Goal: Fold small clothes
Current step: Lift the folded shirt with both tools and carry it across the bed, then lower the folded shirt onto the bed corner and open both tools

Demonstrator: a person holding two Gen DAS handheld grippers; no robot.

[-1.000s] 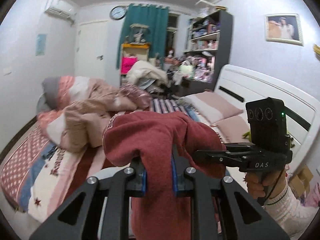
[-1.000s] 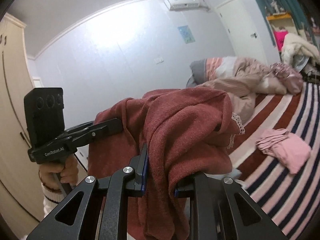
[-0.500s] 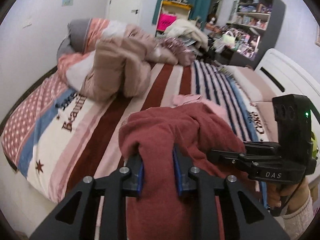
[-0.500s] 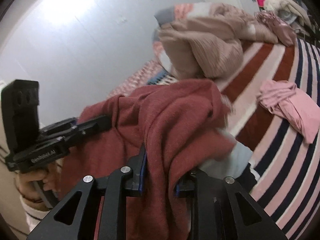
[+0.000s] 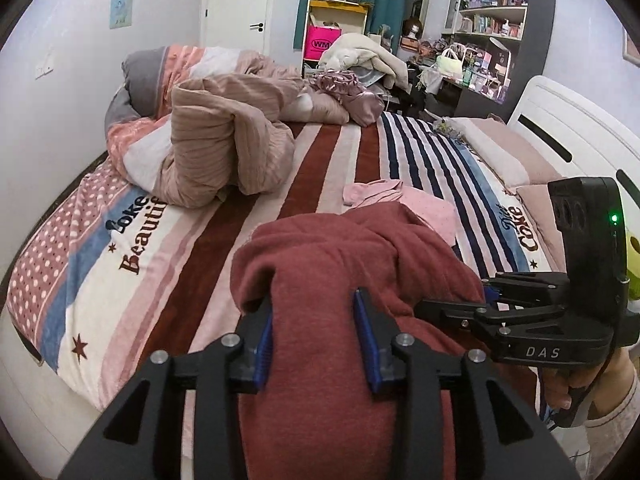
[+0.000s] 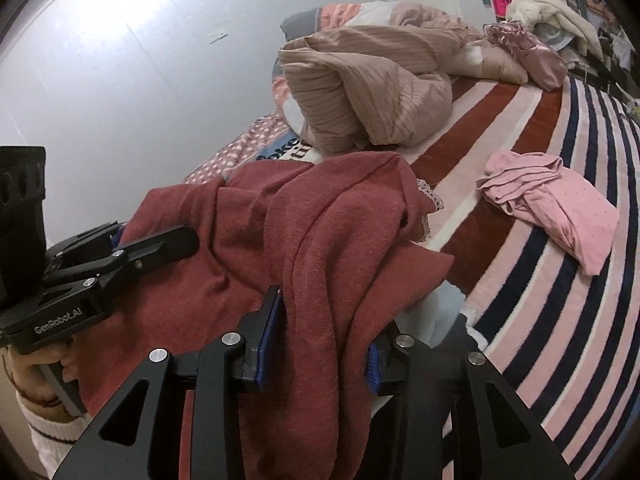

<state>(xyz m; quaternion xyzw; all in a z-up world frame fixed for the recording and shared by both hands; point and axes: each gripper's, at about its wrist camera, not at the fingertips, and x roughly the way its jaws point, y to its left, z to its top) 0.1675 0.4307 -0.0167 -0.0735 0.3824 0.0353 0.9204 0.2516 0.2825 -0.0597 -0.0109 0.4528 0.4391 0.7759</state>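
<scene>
A dark red fleece garment (image 5: 340,248) hangs bunched between both grippers just above the near edge of the striped bed (image 5: 192,256). My left gripper (image 5: 314,312) has its jaws opening, and the cloth still fills the gap and touches both blue pads. The right gripper (image 5: 448,306) reaches into the same garment from the right. In the right wrist view the red garment (image 6: 280,220) drapes over my right gripper (image 6: 320,320), whose jaws are also opening with a fold between them. The left gripper (image 6: 160,242) bites its left side.
A small pink garment (image 6: 552,204) lies crumpled on the bed beyond the red one. A beige quilt (image 5: 224,144) is heaped at the back left. Pillows and a white headboard (image 5: 568,128) run along the right. Shelves and clutter stand behind.
Both grippers have come down and tipped towards the bed, bringing the red garment low over the near edge. The gap between each pair of pads has widened.
</scene>
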